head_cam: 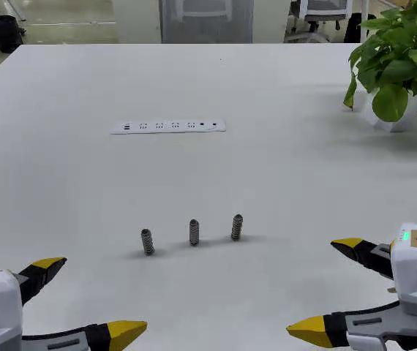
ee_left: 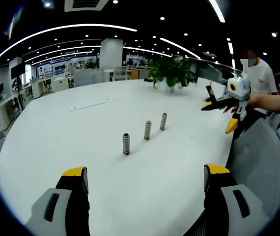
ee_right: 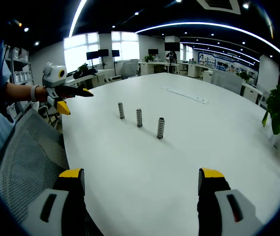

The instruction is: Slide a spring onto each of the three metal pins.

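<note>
Yellow-tipped fingers (head_cam: 124, 333) hover over white table (head_cam: 267, 168), plant (head_cam: 402, 58) beyond.

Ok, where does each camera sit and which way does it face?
Head view: headset, down at the table; left gripper and right gripper at bottom.
Left gripper view: on left gripper, toward the springs; own jaws below.
Right gripper view: on right gripper, toward the springs; own jaws below.
Shared: springs, plus the opposite gripper.

no readable text or numbers; marks on the power strip (head_cam: 168, 126) are too small to tell
</note>
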{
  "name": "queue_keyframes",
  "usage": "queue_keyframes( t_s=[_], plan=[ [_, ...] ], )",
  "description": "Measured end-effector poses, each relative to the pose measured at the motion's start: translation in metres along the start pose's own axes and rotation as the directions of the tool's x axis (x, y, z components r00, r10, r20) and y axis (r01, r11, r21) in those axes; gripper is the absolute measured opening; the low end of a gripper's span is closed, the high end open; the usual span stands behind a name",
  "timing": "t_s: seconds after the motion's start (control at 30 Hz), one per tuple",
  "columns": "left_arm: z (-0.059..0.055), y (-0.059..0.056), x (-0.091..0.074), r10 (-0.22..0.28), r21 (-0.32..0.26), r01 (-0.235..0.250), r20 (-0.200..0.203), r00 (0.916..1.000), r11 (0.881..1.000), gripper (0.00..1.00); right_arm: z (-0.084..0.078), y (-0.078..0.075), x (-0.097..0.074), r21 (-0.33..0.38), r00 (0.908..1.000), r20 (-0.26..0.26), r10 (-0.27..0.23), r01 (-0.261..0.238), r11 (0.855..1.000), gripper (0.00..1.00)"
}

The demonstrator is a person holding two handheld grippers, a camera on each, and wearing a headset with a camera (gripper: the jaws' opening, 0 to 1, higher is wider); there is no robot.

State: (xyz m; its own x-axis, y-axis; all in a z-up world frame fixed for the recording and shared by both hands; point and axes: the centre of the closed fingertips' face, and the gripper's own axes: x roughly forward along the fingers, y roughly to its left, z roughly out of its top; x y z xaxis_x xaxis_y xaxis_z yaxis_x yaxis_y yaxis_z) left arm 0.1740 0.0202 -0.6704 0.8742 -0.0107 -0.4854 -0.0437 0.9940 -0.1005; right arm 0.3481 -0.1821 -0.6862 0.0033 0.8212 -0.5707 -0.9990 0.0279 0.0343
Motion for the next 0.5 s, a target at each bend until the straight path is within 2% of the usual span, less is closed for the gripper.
queue_keyframes(
  t_s=[0.23,0.5],
  plan=[
    [-0.001,-0.0021,0.0006,-0.006,0.007,0.006,-0.004,1.0,1.0,1.0,-0.0074,-0.0024,-0.0006,0.01,0.9999,0.011,-0.008,0.008,1.0,0.97],
    [0.0054,-0.0008,-0.0015,0.002,0.008,-0.002,0.004,1.0,1.0,1.0,-0.0075,0.0022,-0.0039,0.031,0.9997,0.019,-0.013,0.012,0.999,0.97]
  ],
)
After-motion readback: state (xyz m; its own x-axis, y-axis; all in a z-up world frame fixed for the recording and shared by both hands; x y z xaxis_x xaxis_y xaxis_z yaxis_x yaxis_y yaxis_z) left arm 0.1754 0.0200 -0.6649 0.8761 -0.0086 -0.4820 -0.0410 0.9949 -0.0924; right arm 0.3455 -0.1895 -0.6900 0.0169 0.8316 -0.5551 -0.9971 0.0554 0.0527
